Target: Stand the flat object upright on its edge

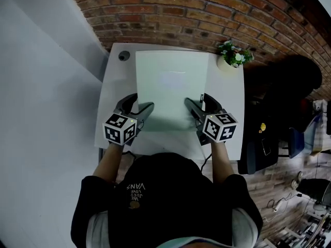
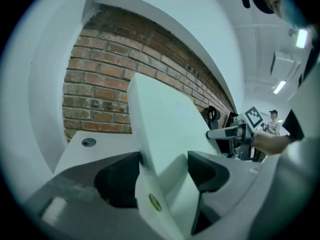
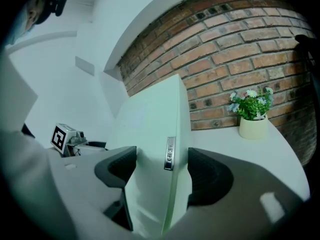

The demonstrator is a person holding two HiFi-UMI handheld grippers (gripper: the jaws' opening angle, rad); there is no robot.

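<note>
**Two-handed raising of a flat panel toward its edge**

A brick wall (image 1: 181, 14) stands behind a white table (image 1: 227, 102). The flat panel (image 1: 170, 87), white and most of the table's width, lies tilted over the table's middle. Its near edge is lifted clear and throws a shadow. Whether its far edge rests on the table cannot be told.

The left gripper (image 2: 162, 171) takes the panel's left side edge and the right gripper (image 3: 160, 169) its right side edge, both toward the end nearer the person. Each pair of jaws stands wide yet pinches the panel's thickness between its pads.

A potted plant (image 1: 234, 56) stands at the table's far right corner, near the panel but apart from it. A small metal tag (image 3: 170, 154) marks the edge in the right grip, and a green dot (image 2: 155, 202) marks the edge in the left.

Judged step: swinging the panel up onto its far edge. Both hands should rise level with each other so the panel does not twist. The far edge should serve as the pivot, planted on the table and kept clear of the plant. The pads hold a smooth, narrow edge, so the grip should stay firm. The jaws should release only once the panel balances, because so thin a base will probably tip.
</note>
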